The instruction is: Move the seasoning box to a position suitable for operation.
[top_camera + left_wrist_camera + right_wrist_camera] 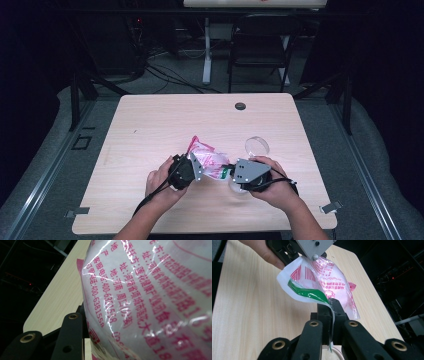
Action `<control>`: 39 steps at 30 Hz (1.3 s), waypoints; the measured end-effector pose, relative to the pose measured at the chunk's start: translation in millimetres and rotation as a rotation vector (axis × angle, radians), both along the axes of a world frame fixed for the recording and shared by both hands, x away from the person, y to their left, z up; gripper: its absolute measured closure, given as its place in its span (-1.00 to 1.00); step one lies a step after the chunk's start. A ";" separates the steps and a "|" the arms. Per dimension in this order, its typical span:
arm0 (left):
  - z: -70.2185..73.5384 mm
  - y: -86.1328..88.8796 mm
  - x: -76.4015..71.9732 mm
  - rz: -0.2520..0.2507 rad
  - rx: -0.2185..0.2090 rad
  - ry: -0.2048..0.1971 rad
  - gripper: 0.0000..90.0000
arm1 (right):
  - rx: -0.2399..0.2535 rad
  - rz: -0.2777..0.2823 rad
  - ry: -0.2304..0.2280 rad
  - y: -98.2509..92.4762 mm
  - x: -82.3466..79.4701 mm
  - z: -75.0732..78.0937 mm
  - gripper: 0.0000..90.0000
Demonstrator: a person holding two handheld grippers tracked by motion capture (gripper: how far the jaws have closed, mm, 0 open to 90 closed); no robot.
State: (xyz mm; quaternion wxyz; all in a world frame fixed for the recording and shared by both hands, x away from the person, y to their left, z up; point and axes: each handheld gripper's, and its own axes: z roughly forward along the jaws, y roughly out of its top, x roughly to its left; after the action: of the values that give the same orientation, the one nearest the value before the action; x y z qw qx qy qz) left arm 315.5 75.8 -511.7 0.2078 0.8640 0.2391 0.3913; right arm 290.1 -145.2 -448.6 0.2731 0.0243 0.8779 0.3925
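A white plastic bag (210, 162) with pink print and a green stripe hangs stretched between both grippers, just above the table. My left gripper (199, 167) grips its left end; in the left gripper view the bag (150, 300) bulges over the jaws, and one black finger (71, 335) shows at its left side. My right gripper (332, 305) is shut on the bag's thin edge (322, 282) beside the green stripe. In the right gripper view, the left gripper (304, 255) clamps the bag's far end, with a hand behind it.
A clear round lid (257, 146) lies on the wooden table (150, 125) just beyond my right hand. A clear container (237, 187) sits partly under the right gripper. A black grommet (240, 106) is near the far edge, and a chair (260, 45) stands behind the table.
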 end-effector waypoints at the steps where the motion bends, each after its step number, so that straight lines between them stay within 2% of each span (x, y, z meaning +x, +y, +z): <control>1: 0.0 -0.2 0.1 0.000 0.000 -0.001 0.32 | -0.003 -0.005 0.004 -0.4 -0.2 0.5 1.00; 14: -0.1 -3.1 -3.3 -0.016 0.008 -0.052 0.32 | 0.068 -0.047 0.090 -5.5 0.0 3.6 1.00; 18: -0.1 -4.2 -4.7 -0.021 0.016 -0.074 0.32 | 0.076 -0.052 0.099 -7.1 0.1 3.7 1.00; 23: 2.2 -6.2 -6.9 -0.033 0.044 -0.106 0.32 | 0.099 -0.058 0.110 -11.4 0.6 4.4 1.00; 24: 3.3 -6.3 -7.3 -0.036 0.060 -0.113 0.32 | 0.109 -0.063 0.115 -13.8 0.7 4.9 1.00; 25: 2.9 -7.3 -7.5 -0.038 0.052 -0.123 0.32 | 0.109 -0.063 0.115 -13.8 0.7 4.9 1.00; 27: 4.5 -8.5 -8.3 -0.043 0.075 -0.131 0.32 | 0.121 -0.065 0.120 -16.1 1.4 5.0 1.00; 29: 4.9 -10.2 -9.1 -0.048 0.078 -0.146 0.32 | 0.133 -0.068 0.125 -18.8 2.2 5.0 1.00; 31: 6.7 -11.2 -10.4 -0.052 0.102 -0.156 0.32 | 0.143 -0.072 0.132 -21.7 2.9 5.1 1.00; 34: 8.1 -12.8 -12.0 -0.056 0.117 -0.172 0.33 | 0.170 -0.077 0.147 -25.6 4.2 4.9 1.00; 39: 9.8 -14.4 -12.5 -0.055 0.132 -0.191 0.33 | 0.173 -0.083 0.144 -27.2 4.1 5.0 1.00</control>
State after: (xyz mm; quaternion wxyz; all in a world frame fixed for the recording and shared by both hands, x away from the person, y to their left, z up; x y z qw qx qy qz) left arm 302.9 61.4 -502.0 0.1831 0.8409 0.1682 0.4806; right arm 294.2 -172.4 -443.6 0.2221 0.1123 0.8563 0.4525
